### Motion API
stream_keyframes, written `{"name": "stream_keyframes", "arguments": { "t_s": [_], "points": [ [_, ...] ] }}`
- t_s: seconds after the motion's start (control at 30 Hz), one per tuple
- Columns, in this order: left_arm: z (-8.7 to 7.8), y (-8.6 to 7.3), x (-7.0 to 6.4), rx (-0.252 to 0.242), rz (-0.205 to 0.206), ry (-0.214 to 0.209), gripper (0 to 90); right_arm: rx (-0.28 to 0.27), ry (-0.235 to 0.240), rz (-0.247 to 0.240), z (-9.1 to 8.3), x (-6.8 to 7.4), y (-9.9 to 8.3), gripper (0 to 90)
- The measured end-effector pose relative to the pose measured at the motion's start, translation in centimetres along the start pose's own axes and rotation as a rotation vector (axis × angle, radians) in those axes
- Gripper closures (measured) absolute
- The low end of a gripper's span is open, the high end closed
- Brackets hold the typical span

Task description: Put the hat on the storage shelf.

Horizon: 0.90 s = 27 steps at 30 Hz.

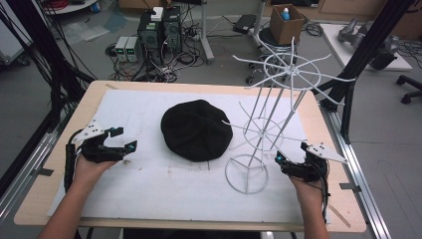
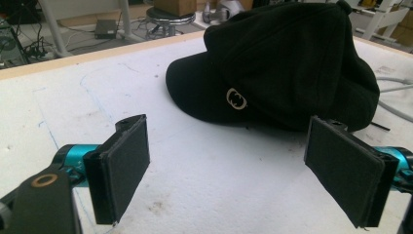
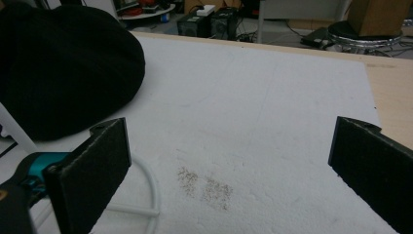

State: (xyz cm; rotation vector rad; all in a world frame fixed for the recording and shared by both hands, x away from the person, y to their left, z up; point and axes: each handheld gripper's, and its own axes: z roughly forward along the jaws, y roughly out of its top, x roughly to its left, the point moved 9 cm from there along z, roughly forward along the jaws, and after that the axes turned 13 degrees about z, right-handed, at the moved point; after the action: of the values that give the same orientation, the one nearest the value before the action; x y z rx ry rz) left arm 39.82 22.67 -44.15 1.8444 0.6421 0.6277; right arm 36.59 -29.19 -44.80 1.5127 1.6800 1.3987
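We see a wooden table (image 1: pixel 45 199) covered by a white foam sheet (image 1: pixel 149 189), viewed from above the person's side. On the right half of the sheet stands a white wire rack (image 1: pixel 278 99): a circular base ring (image 1: pixel 234 185) near the front, slanted rods rising from it, and a spoked ring with radiating arms at the top, leaning toward the far right.

At the centre of the sheet lies a black cap (image 1: pixel 196 130), flat on the foam and just left of the rack's rods. In the left gripper view the cap (image 2: pixel 287 63) lies beyond the open space between the jaws, its brim toward the camera, with a small pale metal emblem (image 2: pixel 236 99) on its side. In the right gripper view the cap (image 3: pixel 58 68) lies at the upper left, apart from the jaws.

The left gripper (image 1: pixel 119 139) rests near the left edge of the sheet, well apart from the cap; its 2 padded jaws stand wide apart and hold nothing. The right gripper (image 1: pixel 279 160) sits just right of the base ring; its 2 jaws also stand wide apart, empty, over bare foam bearing a small brown stain (image 3: pixel 207 187). An arc of the base ring (image 3: pixel 148 190) shows beside its left jaw.
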Motion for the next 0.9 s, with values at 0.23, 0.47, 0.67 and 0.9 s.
{"name": "stream_keyframes", "arguments": {
  "t_s": [0.23,0.47,0.67,0.9],
  "points": [
    [0.0,0.2,0.0,-0.009,0.0,0.0,16.9,0.003,-0.001,-0.006,0.1,0.1,-0.1,0.8],
    [0.0,0.2,0.1,-0.013,-0.02,-0.002,17.0,0.028,-0.012,-0.019,0.5,0.1,-0.5,0.8],
    [0.5,0.8,-0.1,-0.028,-0.049,-0.027,16.8,0.031,-0.02,-0.017,0.4,0.2,-0.5,0.8],
    [0.7,3.1,0.0,-0.044,-0.063,-0.049,16.8,0.035,-0.019,-0.024,0.5,0.1,-0.5,0.8]
  ]
}}
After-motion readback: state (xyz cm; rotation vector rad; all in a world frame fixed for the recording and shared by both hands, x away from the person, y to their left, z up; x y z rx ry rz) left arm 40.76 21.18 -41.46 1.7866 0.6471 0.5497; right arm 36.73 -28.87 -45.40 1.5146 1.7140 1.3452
